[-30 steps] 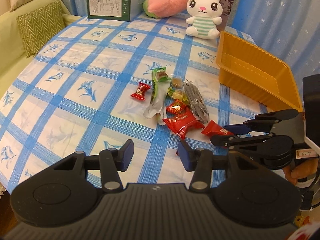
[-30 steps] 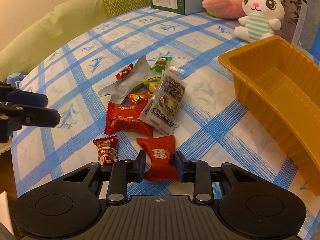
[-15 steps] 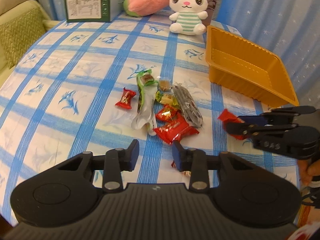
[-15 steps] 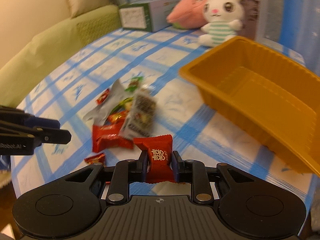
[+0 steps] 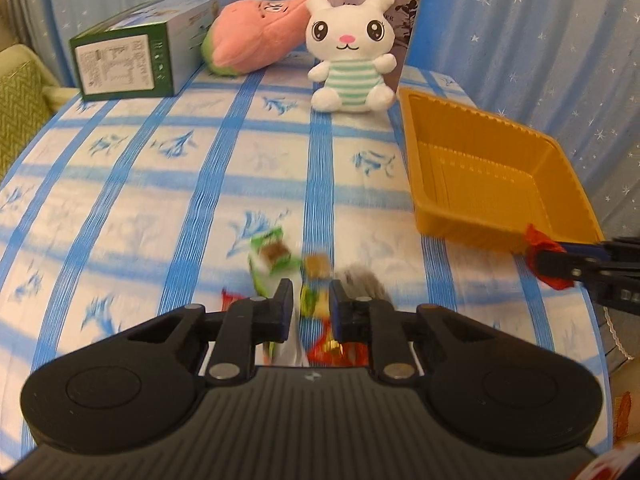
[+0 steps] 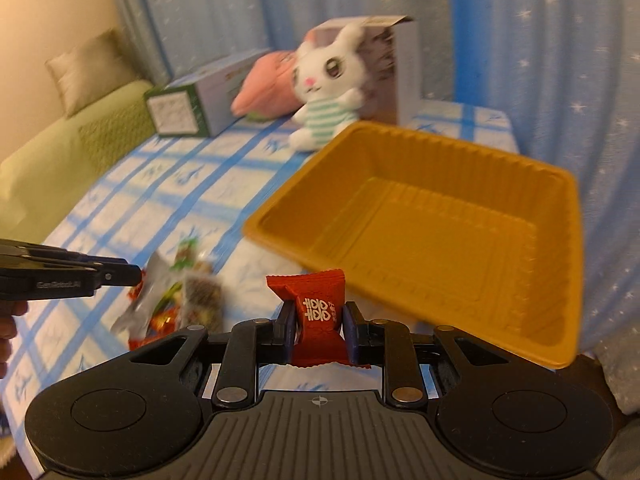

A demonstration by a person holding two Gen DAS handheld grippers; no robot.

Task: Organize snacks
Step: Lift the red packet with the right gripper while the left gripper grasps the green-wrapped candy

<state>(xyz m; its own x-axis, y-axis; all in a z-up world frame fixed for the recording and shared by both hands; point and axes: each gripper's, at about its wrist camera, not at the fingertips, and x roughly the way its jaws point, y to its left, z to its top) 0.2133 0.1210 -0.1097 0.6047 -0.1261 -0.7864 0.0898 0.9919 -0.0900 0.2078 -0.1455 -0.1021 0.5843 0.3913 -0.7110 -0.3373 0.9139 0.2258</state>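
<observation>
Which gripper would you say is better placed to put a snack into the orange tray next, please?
The right gripper: it already holds a red candy beside the orange tray, whereas the left gripper is open over the snack pile.

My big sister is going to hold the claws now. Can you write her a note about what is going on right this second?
Right claw: shut on the red candy, held up in front of the near edge of the orange tray.
Left claw: open, holding nothing, low over the snack pile.
Tray: nothing in it yet, as far as both views show.
Done: one candy picked up.
Left: drop that candy into the tray, then move the rest of the pile over, one at a time. The pile is blurry, so count it yourself.
</observation>
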